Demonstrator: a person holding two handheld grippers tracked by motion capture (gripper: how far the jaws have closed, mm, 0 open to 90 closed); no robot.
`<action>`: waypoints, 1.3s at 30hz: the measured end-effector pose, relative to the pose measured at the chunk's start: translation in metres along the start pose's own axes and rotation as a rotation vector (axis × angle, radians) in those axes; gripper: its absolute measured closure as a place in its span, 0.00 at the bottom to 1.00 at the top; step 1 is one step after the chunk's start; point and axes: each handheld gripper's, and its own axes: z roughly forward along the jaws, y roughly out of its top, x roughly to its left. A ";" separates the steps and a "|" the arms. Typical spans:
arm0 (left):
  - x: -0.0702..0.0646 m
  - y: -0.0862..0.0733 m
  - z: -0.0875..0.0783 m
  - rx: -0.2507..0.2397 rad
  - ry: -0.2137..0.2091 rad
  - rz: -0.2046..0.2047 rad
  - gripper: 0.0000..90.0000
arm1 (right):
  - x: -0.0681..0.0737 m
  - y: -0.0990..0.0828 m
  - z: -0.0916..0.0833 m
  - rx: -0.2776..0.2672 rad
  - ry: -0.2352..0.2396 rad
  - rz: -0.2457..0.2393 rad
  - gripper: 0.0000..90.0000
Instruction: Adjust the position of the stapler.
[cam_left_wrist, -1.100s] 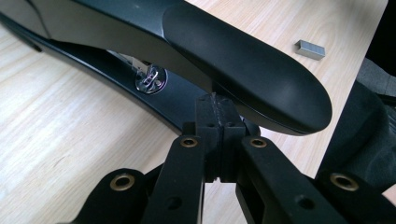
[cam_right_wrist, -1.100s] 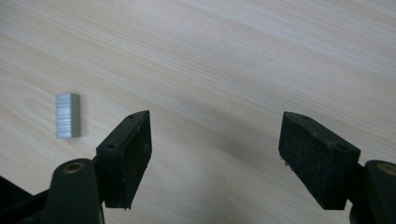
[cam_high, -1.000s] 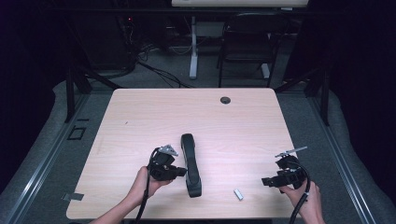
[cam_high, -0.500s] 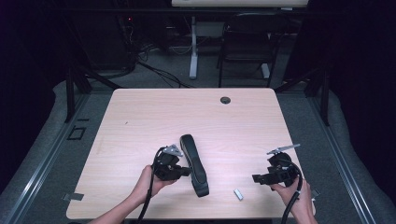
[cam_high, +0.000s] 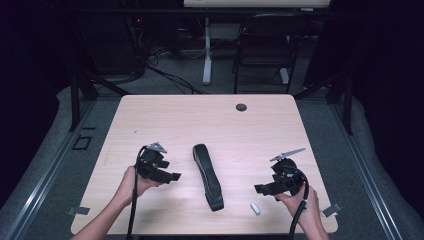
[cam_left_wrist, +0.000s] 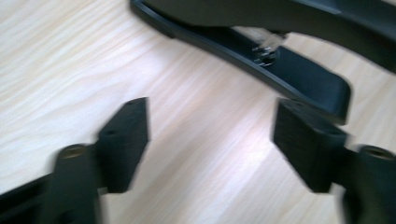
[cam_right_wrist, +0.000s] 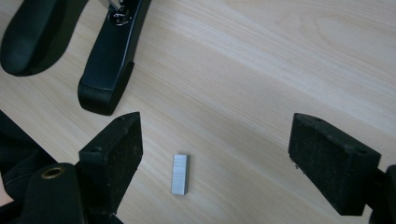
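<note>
A black stapler (cam_high: 207, 176) is lying opened out flat on the pale wooden surface (cam_high: 210, 120), running from about the middle toward the near edge, its two arms hinged apart as the left gripper view (cam_left_wrist: 299, 79) is showing, with a small metal spring fitting visible between them. A small silver strip of staples (cam_high: 255, 208) is resting on the surface just beside the stapler's near end, toward the near right corner; in the right gripper view the strip (cam_right_wrist: 180, 174) is lying flat and apart from the stapler's blunt black end (cam_right_wrist: 109, 65). The left hand-held gripper (cam_high: 167, 175) is hanging over the surface to the left of the stapler, near it but not touching it, its jaws having just been opening and now standing spread with nothing but bare wood between them (cam_left_wrist: 210, 140). The right hand-held gripper (cam_high: 263, 189) is hovering close to the near right corner, pointing toward the strip of staples, its jaws also having just been opening further and now standing spread wide (cam_right_wrist: 215, 158), with the strip showing on the wood between them but the pads not pressing on it. A small round dark grommet (cam_high: 241, 107) is sitting in the surface near the middle of the far edge. A cable is trailing from each hand-held gripper back over the near edge along the person's forearms.
</note>
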 end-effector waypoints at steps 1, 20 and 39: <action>0.002 0.000 -0.001 -0.001 0.013 -0.005 0.20 | 0.002 0.002 0.001 -0.008 0.007 -0.001 0.17; 0.035 -0.008 -0.005 0.046 0.112 -0.060 0.01 | 0.059 0.069 0.030 0.011 0.099 -0.083 0.16; 0.040 -0.009 -0.004 0.049 0.109 -0.067 0.00 | 0.108 0.110 0.083 0.132 0.045 -0.138 0.49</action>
